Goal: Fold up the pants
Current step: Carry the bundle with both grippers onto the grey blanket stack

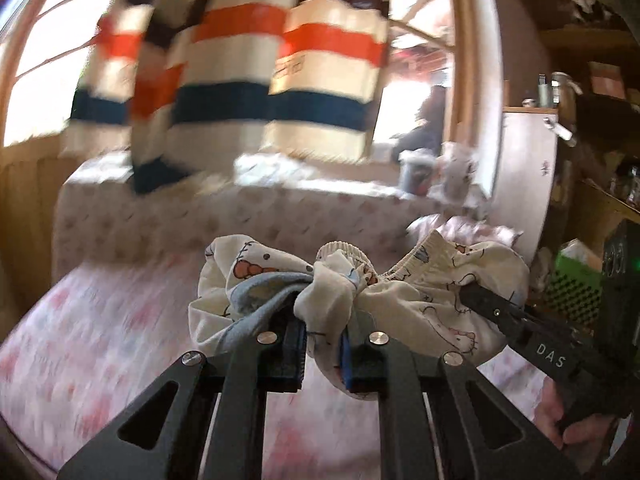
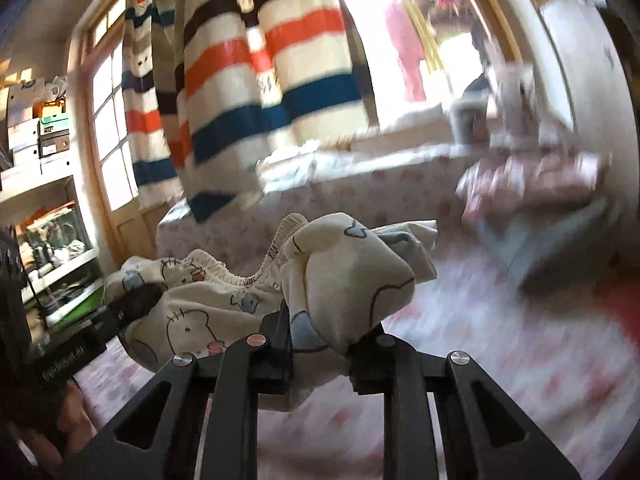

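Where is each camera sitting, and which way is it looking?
Left wrist: on the left gripper, looking along its fingers at the pants it pinches; the right gripper and a hand show.
Right wrist: on the right gripper, clamping the pants; the left gripper shows at left.
Both share: pants, pink bed sheet, striped curtain.

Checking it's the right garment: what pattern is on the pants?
Cream with cartoon cats, pants; right wrist view.
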`<state>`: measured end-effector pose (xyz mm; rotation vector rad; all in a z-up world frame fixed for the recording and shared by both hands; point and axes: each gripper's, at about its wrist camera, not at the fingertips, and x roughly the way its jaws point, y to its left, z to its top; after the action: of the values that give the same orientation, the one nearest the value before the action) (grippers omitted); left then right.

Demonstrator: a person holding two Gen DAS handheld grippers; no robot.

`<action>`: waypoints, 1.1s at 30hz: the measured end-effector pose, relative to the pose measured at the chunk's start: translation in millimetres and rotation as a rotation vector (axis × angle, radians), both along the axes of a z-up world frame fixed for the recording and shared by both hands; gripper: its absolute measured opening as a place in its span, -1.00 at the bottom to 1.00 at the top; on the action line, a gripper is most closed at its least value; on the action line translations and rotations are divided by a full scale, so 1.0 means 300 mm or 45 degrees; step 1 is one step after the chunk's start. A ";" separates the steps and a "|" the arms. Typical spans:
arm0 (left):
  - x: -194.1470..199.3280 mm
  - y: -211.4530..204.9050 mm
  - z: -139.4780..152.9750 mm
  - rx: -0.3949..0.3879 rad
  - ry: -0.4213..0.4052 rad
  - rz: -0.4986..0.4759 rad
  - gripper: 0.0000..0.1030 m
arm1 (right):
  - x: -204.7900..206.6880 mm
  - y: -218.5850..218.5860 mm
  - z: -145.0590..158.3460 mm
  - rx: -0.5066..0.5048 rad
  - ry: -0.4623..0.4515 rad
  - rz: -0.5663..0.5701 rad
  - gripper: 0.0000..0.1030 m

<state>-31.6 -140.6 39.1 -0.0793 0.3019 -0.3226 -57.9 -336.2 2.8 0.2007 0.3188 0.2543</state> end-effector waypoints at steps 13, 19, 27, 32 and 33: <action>0.515 -0.666 0.268 0.068 -0.128 -0.279 -0.75 | 0.319 -0.576 0.384 -0.081 -0.226 -0.450 -0.60; 0.669 -0.921 0.256 0.089 -0.107 -0.303 -0.75 | 0.486 -0.772 0.412 -0.156 -0.218 -0.656 -0.60; 0.795 -1.014 0.023 0.269 0.160 -0.280 -0.65 | 0.687 -0.913 0.161 -0.219 0.107 -0.673 -0.58; 0.759 -0.979 -0.009 0.329 0.105 -0.222 0.23 | 0.721 -0.956 0.086 -0.177 0.285 -0.753 -0.06; 0.754 -0.961 -0.008 0.323 0.103 -0.209 0.27 | 0.712 -0.967 0.093 -0.160 0.297 -0.781 0.20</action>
<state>194.6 -428.8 36.7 0.1833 0.4284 -0.4420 155.8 -626.2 30.8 0.1951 0.4858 -0.3980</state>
